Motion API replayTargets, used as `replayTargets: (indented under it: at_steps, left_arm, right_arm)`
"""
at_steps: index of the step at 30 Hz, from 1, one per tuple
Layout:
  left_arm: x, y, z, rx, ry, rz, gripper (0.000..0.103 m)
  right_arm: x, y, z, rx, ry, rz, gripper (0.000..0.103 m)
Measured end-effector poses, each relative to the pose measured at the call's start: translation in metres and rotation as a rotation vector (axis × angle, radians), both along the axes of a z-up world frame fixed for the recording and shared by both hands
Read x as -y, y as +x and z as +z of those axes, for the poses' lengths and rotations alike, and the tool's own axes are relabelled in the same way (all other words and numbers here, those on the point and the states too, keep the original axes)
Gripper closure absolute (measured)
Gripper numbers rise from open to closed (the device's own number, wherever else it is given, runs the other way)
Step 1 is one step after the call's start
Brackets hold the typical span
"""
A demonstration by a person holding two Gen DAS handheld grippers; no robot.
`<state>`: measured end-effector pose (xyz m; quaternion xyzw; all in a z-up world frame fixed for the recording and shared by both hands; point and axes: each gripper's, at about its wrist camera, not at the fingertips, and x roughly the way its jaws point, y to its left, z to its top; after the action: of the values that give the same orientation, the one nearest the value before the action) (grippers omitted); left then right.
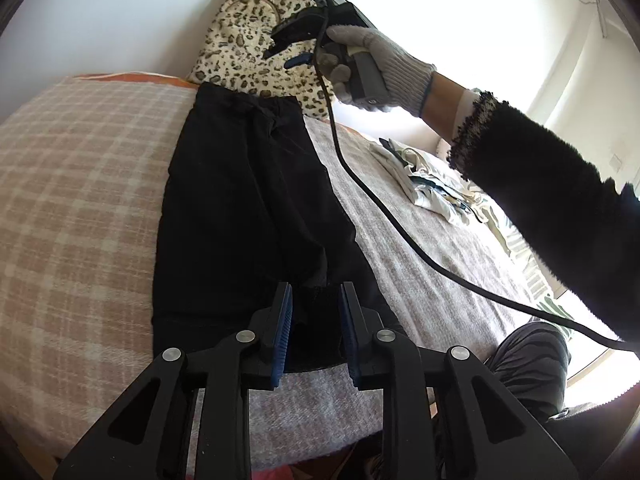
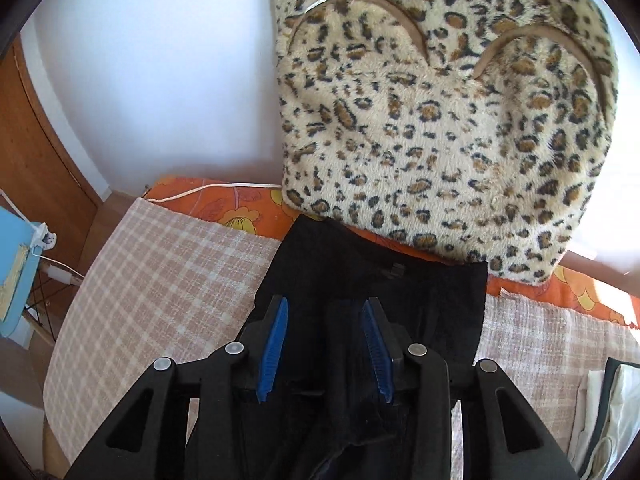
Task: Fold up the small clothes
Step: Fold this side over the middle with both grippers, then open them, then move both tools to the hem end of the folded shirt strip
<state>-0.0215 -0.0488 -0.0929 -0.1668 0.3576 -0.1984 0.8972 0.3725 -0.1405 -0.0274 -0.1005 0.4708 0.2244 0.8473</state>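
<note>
A pair of small black trousers point(image 1: 244, 216) lies lengthwise on the bed, waist toward the leopard cushion. My left gripper point(image 1: 316, 292) is open over the near leg ends, with its blue pads on either side of the cloth. My right gripper point(image 1: 280, 46) hangs in the air above the waist end, held by a gloved hand point(image 1: 372, 60). In the right wrist view the right gripper point(image 2: 325, 308) is open just above the black waist point(image 2: 380, 280) and holds nothing.
A leopard-print cushion point(image 2: 440, 120) leans on the white wall behind the waist. A checked blanket point(image 1: 80, 200) and a grey blanket point(image 1: 420, 260) cover the bed. Light folded clothes point(image 1: 432, 180) lie at the right. A black cable point(image 1: 400, 236) crosses the bed. A blue stand point(image 2: 16, 272) is left.
</note>
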Motion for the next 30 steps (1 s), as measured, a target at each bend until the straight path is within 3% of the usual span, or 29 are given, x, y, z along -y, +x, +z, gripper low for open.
replayTargets:
  at_steps: [5,9,12,20,24,28,30]
  left_arm:
    - [-0.025,0.004,0.015,0.032,0.171,-0.015,0.069]
    - [-0.029,0.014,0.016,0.033,0.330,-0.027,0.067]
    - [-0.029,0.016,0.016,0.054,0.395,-0.033,0.063]
    - [-0.024,0.013,0.014,0.068,0.457,-0.044,0.061]
    - [-0.020,0.013,0.009,0.065,0.511,-0.051,0.060]
    - [-0.021,0.013,0.003,0.051,0.526,-0.047,0.047]
    - [-0.020,0.013,0.001,0.043,0.529,-0.052,0.047]
  right_arm:
    - [0.053,-0.067,0.008,0.001,0.026,-0.023,0.060]
    - [0.094,-0.127,-0.002,-0.039,0.075,-0.047,0.060]
    - [0.111,-0.175,-0.016,-0.051,0.062,-0.037,0.060]
    - [0.136,-0.270,-0.057,-0.163,0.056,-0.024,0.060]
    - [0.142,-0.298,-0.062,-0.157,0.039,-0.026,0.060]
    - [0.144,-0.318,-0.065,-0.153,0.020,-0.033,0.060]
    - [0.145,-0.324,-0.067,-0.152,0.003,-0.038,0.060]
